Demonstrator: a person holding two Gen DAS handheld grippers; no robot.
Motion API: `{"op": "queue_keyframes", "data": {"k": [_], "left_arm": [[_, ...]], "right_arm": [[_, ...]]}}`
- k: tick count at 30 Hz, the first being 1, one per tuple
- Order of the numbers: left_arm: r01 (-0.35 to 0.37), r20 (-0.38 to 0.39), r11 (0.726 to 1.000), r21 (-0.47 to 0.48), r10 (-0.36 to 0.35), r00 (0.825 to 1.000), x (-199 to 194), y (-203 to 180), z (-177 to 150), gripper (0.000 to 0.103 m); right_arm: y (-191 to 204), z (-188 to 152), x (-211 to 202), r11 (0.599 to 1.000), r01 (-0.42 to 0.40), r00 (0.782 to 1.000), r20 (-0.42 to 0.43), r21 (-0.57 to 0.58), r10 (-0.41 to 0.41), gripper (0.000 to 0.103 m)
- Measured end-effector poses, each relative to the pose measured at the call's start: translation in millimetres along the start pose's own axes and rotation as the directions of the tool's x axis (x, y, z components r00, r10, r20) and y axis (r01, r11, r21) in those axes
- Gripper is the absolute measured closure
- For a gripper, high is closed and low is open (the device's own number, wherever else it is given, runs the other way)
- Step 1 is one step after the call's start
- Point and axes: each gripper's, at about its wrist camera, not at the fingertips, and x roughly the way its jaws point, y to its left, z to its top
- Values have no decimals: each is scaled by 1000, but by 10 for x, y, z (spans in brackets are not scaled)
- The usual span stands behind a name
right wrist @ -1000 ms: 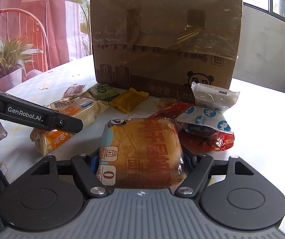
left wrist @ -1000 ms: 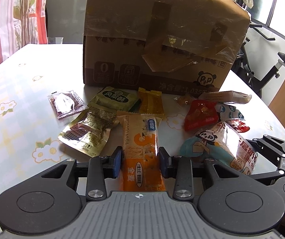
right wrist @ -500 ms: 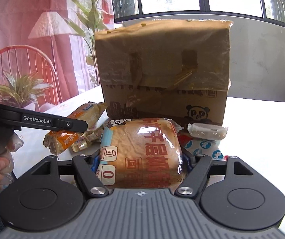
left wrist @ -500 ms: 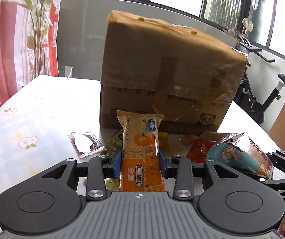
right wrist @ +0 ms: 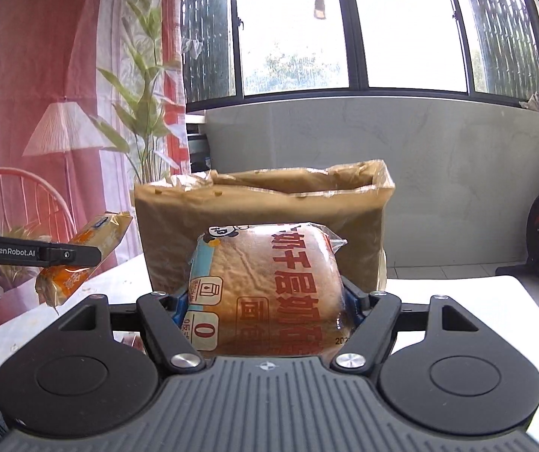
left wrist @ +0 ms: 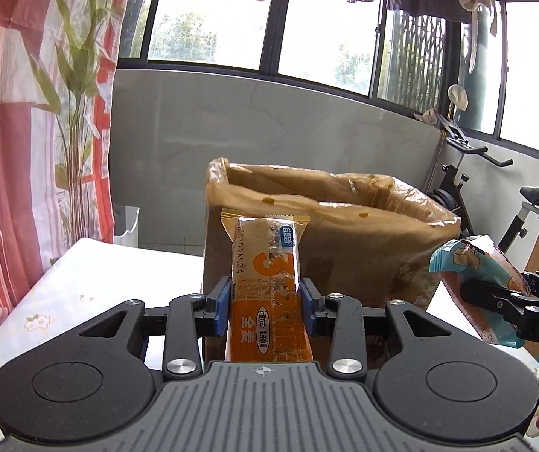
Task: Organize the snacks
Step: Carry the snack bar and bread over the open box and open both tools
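My left gripper (left wrist: 265, 307) is shut on an orange cereal bar packet (left wrist: 267, 282), held upright near rim height in front of the open cardboard box (left wrist: 344, 233). My right gripper (right wrist: 267, 301) is shut on a bagged bread bun with red lettering (right wrist: 269, 286), also raised before the box (right wrist: 262, 203). The bun packet shows at the right of the left wrist view (left wrist: 480, 282). The orange bar shows at the left of the right wrist view (right wrist: 85, 252). The box's top is open. The other snacks on the table are hidden below.
The table with a floral cloth (left wrist: 66, 293) carries the box. A red curtain and plant (left wrist: 62, 113) stand at the left. An exercise bike (left wrist: 472, 188) stands behind the box at the right. A grey wall and windows lie beyond.
Both grippers have risen from the table with their packets, from the snack pile to about the height of the box's open top.
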Motion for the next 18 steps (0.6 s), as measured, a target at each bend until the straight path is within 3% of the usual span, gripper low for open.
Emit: {"op": "queue_keyframes", "data": {"k": [5, 9, 13, 18], "left_arm": [[28, 67, 1000, 5, -29, 997, 96, -124, 429, 63], [39, 59, 999, -3, -39, 997, 373, -187, 729, 63], [43, 30, 999, -8, -43, 999, 773, -215, 943, 63], [30, -32, 999, -26, -31, 999, 1304, -171, 1072, 63]], "right_arm": [[-73, 449, 159, 1000, -20, 998, 58, -15, 21, 30], [-128, 792, 443, 999, -15, 998, 54, -33, 17, 30], [-197, 1081, 889, 1000, 8, 1000, -4, -24, -9, 30], [-288, 1200, 1438, 998, 54, 995, -86, 21, -52, 30]]}}
